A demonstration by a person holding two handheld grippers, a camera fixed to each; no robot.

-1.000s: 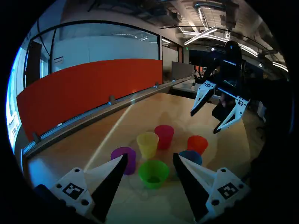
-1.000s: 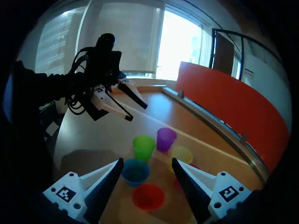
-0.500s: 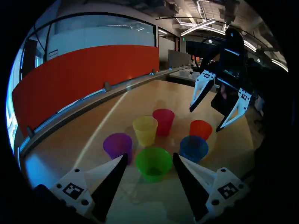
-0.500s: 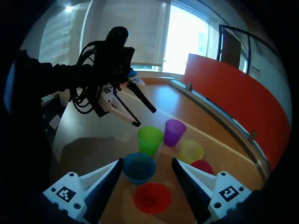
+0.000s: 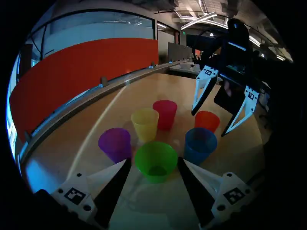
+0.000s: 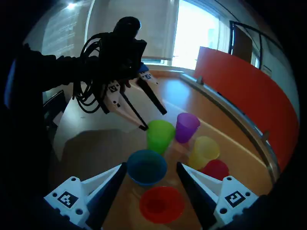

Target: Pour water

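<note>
Left gripper view, lower middle: green cup (image 5: 156, 163), see-through plastic, standing straight up, mouth to the top, just ahead of the left gripper (image 5: 153, 160), fingers spread wide, holding nothing. Packed close around it, all upright: purple cup (image 5: 115, 143), yellow cup (image 5: 145, 123), red cup (image 5: 165, 114), orange cup (image 5: 206, 120), blue cup (image 5: 199, 145). Upper right: right gripper (image 5: 208, 124), also wide open and empty, above the orange cup. Underneath, a light wooden table (image 5: 161, 86); at left, a long orange wall (image 5: 76, 73).

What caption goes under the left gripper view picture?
Left tool open at green cup; behind: purple cup, yellow cup, red cup, orange cup, blue cup.
</note>
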